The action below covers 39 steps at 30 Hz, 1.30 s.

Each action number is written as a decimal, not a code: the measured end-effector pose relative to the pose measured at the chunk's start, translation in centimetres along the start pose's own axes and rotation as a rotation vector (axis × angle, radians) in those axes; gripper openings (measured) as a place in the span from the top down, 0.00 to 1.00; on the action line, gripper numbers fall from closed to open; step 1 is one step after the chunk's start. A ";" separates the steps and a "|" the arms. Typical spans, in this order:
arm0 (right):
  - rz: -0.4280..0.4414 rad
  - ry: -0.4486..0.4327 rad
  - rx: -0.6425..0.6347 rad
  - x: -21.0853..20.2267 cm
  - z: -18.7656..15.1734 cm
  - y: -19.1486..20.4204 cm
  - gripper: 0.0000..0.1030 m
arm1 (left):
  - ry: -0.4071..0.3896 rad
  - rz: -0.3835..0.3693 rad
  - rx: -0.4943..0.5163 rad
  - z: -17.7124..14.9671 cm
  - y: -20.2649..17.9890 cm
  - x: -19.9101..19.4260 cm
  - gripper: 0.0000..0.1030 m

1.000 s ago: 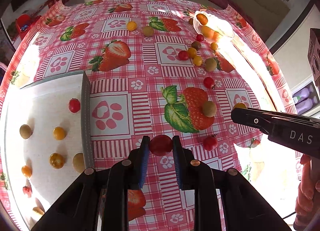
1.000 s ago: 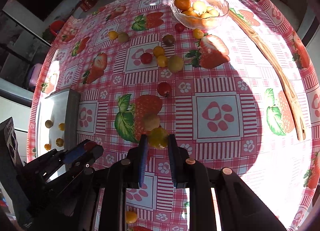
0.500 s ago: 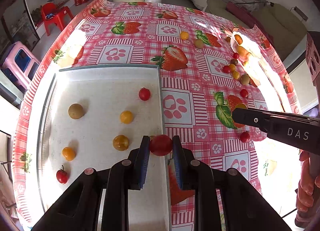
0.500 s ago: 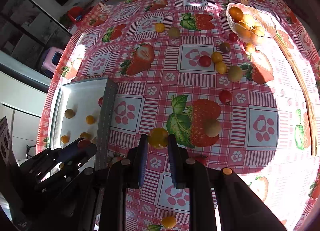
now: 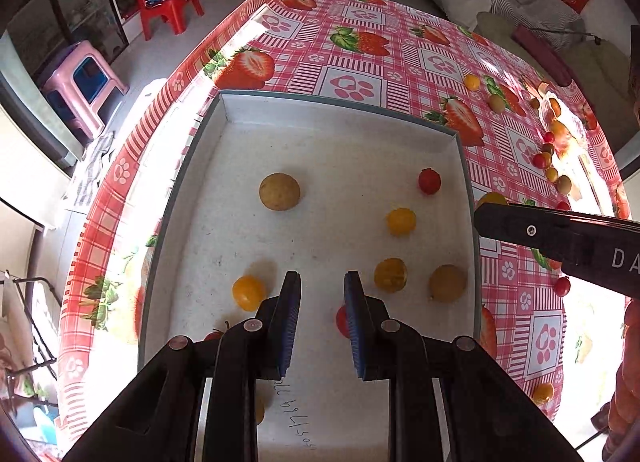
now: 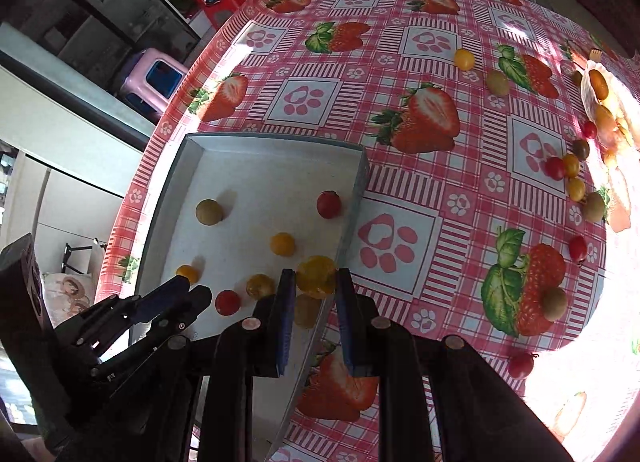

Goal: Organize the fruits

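A shallow white tray (image 5: 224, 109) (image 6: 256, 165) on the strawberry tablecloth holds several small red, yellow and brown-green fruits. My left gripper (image 5: 322, 294) hangs open and empty over the tray's near part; it shows in the right wrist view (image 6: 188, 296). A red tomato (image 5: 342, 320) lies in the tray just beside its right finger, also seen from the right (image 6: 228, 302). My right gripper (image 6: 316, 290) is shut on a yellow tomato (image 6: 316, 276) and holds it above the tray's right wall. Its finger shows in the left wrist view (image 5: 520, 227).
Several loose tomatoes and small fruits lie on the cloth to the right (image 6: 564, 167). A glass bowl (image 6: 600, 97) of fruit stands at the far right. A brown-green fruit (image 6: 556, 304) and red tomatoes (image 6: 520, 366) lie nearer. Red and pink stools (image 5: 86, 79) stand beyond the table's left edge.
My left gripper moved left over the tray, opened and let the red tomato drop into it. My right gripper carried the yellow tomato left to the tray's right wall.
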State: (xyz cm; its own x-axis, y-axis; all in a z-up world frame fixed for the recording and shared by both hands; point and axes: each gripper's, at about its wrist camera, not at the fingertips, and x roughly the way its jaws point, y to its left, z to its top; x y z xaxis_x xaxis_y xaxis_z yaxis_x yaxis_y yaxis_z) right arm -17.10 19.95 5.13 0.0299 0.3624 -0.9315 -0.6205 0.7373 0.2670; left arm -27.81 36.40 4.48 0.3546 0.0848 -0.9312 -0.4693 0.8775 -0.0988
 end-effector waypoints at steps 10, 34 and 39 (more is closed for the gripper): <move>-0.033 0.041 -0.046 4.1 2.9 1.7 0.79 | 0.034 -0.005 -0.025 0.0 0.9 2.0 0.76; -0.031 0.106 -0.065 8.0 5.2 3.1 0.44 | 0.061 0.053 -0.004 0.0 1.3 2.5 0.30; 0.016 0.064 -0.029 6.4 6.0 2.8 0.24 | 0.067 0.063 -0.003 -0.1 1.5 2.5 0.30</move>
State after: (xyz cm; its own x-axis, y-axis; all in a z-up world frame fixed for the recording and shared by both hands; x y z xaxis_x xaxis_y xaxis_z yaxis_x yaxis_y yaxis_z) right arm -13.99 27.73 1.44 -0.0294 0.3359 -0.9414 -0.6428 0.7149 0.2752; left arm -27.67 37.88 2.04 0.2698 0.1078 -0.9568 -0.4917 0.8698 -0.0406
